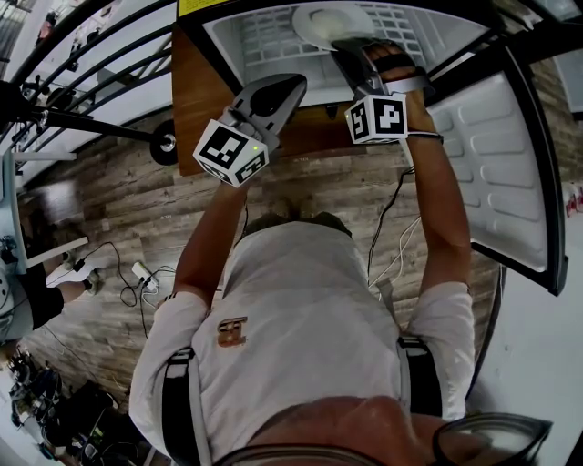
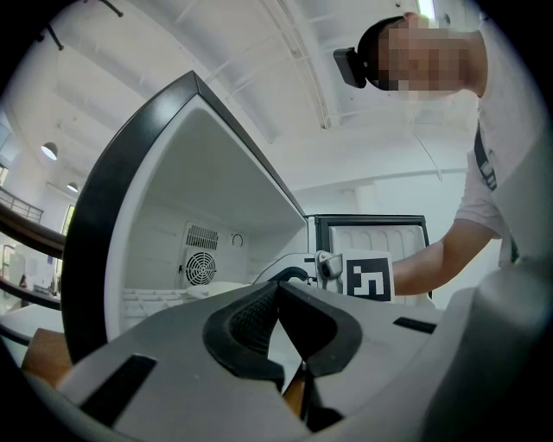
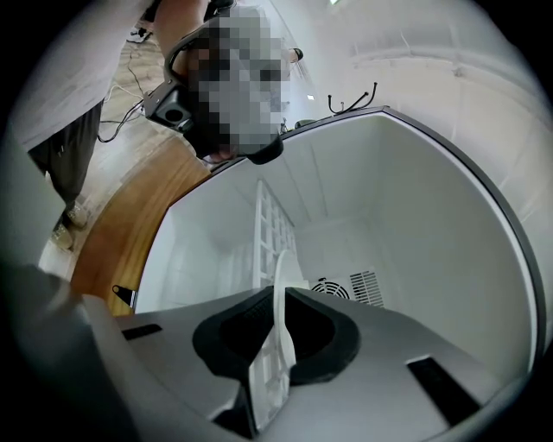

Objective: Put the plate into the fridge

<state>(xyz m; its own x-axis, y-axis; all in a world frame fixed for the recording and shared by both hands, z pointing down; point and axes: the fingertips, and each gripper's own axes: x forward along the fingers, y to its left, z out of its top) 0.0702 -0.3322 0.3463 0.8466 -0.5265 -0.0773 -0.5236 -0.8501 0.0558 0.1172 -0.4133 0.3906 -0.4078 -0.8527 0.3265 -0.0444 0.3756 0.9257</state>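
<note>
The right gripper's (image 3: 278, 300) fingers pinch the plate (image 1: 326, 20) by its near rim, over the fridge (image 1: 225, 44) shelf. It looks thin, stiff, probably slippery (and breakable). The left gripper's (image 2: 277, 293) fingers are closed, empty.

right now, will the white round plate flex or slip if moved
The white round plate looks stiff: its edge runs straight between the right gripper fingers. Its thin smooth rim may pivot or slip. Probably brittle against the white wire shelf.
</note>
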